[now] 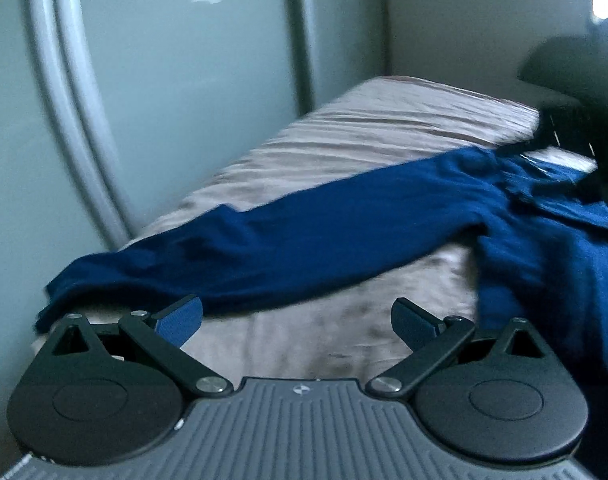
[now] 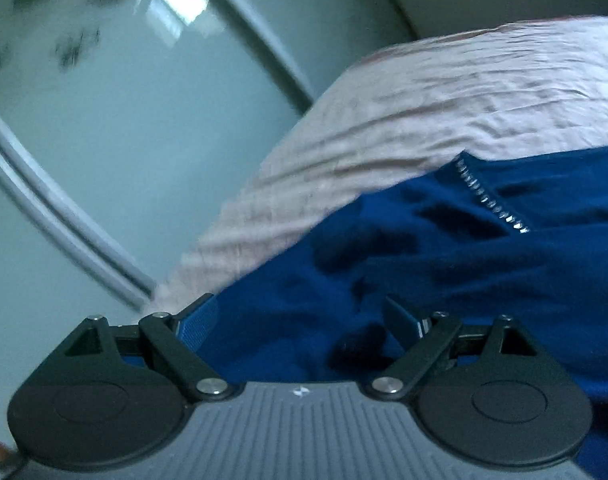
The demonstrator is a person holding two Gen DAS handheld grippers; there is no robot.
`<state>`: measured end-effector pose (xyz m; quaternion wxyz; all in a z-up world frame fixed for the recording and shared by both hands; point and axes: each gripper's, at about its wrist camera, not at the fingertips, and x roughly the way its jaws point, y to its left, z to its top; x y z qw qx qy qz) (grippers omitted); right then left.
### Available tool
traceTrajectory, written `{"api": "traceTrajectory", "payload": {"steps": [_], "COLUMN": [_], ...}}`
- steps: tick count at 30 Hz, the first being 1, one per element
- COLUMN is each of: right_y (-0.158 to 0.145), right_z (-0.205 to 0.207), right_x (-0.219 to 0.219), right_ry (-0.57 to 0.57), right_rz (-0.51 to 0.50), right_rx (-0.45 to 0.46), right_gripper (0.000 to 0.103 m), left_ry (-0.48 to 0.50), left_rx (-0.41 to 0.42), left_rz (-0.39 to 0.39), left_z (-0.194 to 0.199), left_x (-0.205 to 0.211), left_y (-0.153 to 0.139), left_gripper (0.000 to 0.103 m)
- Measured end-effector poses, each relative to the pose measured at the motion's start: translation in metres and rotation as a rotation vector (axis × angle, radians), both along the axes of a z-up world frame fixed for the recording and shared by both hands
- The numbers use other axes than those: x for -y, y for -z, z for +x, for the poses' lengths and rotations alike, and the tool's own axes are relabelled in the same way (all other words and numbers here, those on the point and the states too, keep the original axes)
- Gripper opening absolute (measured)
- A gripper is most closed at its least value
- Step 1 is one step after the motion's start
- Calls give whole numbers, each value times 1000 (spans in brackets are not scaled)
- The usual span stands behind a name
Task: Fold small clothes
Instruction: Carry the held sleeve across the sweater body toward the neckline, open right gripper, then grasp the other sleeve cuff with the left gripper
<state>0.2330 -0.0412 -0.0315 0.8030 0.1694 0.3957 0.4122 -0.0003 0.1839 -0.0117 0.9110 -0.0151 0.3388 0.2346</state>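
Both my claws stood wide and empty, the left claw [image 1: 296, 320] short of the deep-blue knit garment [image 1: 343, 232] sprawled on the wrinkled beige bed [image 1: 383, 120], the right claw [image 2: 300, 320] above its zip [image 2: 491, 196]; a careless pinch risked snagging bedsheet too.

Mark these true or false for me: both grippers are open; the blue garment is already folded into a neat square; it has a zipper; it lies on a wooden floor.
1. Both the left gripper and the right gripper are open: true.
2. The blue garment is folded into a neat square: false, it lies spread out with a long sleeve extended.
3. It has a zipper: true.
4. It lies on a wooden floor: false, on a wrinkled bed sheet.
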Motion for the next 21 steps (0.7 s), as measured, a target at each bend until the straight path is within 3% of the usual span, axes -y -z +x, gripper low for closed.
{"api": "traceTrajectory", "payload": {"steps": [2,8,11,18,21], "right_y": [8,-14,-24,-24,-20], "right_z": [-3,-43,-70,-128,-146], "right_x": [-13,-31,-50,-82,-87], "right_ry": [-38,-37,-118,-266,-297], "right_rz": [-90,-87,-117,-204,-227], "right_rx": [7,158,265,447,489], "right_gripper": [91,91,91,91,91], "left_ry": [-45,-200,-300,-493,-533], "left_rx": [5,34,106,337,399], "left_rz": [-21,-116,-255,-696,-808], "left_z": [-6,-24,-38,-71,-76], "left_x": [-11,-51,-82,-155,-171], "left_y": [0,-3,-8,0,9], "left_gripper": [102,91,90,83,78]}}
